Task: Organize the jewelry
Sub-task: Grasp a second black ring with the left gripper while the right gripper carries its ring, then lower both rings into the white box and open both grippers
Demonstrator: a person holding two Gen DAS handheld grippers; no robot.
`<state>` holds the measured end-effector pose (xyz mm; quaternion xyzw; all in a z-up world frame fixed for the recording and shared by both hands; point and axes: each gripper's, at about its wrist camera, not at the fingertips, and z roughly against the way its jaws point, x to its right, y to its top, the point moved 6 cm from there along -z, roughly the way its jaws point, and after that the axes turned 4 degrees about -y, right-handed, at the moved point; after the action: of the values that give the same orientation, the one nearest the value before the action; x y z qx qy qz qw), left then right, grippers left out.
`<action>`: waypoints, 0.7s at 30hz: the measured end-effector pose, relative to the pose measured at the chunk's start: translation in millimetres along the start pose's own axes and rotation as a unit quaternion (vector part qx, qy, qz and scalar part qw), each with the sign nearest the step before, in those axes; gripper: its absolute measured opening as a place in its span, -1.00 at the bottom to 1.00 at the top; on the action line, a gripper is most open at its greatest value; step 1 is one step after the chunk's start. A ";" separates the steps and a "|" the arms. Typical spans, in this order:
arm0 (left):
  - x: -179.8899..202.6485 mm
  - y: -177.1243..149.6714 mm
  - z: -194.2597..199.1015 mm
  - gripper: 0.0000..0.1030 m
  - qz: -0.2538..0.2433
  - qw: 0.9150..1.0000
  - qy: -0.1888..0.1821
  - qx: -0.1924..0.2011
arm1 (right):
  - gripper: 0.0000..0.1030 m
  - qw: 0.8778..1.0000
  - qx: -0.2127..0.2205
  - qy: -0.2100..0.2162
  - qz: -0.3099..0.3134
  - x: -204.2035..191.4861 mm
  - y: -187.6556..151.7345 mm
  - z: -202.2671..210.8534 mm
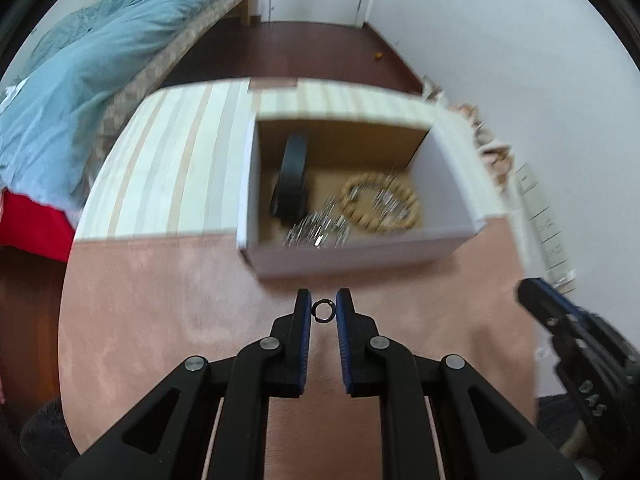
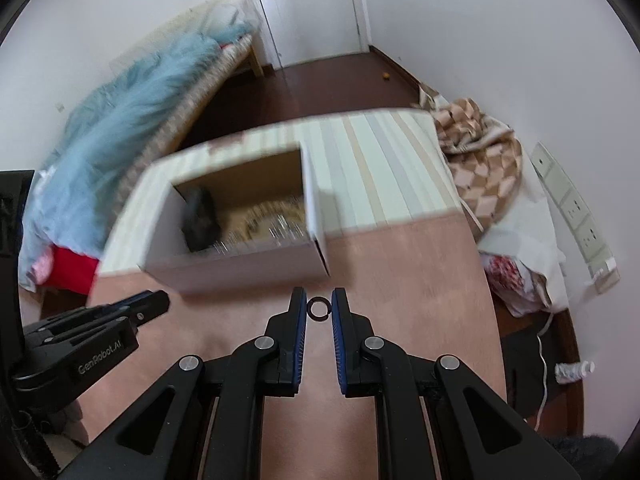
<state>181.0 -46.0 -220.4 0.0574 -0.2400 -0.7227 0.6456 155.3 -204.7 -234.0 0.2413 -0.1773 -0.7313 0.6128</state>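
My left gripper (image 1: 323,311) is shut on a small dark ring (image 1: 323,312), held between its fingertips above the pink cloth just in front of the white box (image 1: 352,254). My right gripper (image 2: 319,307) is shut on another small dark ring (image 2: 319,307), also just in front of the box (image 2: 240,266). Inside the box lie a black band (image 1: 290,178), a beaded bracelet (image 1: 380,202) and silver chains (image 1: 320,230). The right gripper's body shows at the right of the left wrist view (image 1: 576,344); the left gripper's body shows at the left of the right wrist view (image 2: 92,332).
The box stands on a table covered by a pink cloth (image 1: 160,300) and a striped cloth (image 1: 176,168). A bed with a blue duvet (image 1: 88,80) is to the left. A checked blanket (image 2: 480,148), a bag and a power strip (image 2: 576,216) lie to the right.
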 end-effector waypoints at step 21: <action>-24.2 135.5 -13.8 -0.77 0.041 0.998 -0.020 -0.029 | -0.45 0.992 -0.102 0.072 0.022 -41.0 104.9 -82.8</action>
<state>313.1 -33.5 -180.9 0.0136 -0.2339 -0.7032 0.6713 293.1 -180.9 -238.1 0.2255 -0.0620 -0.7123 0.6618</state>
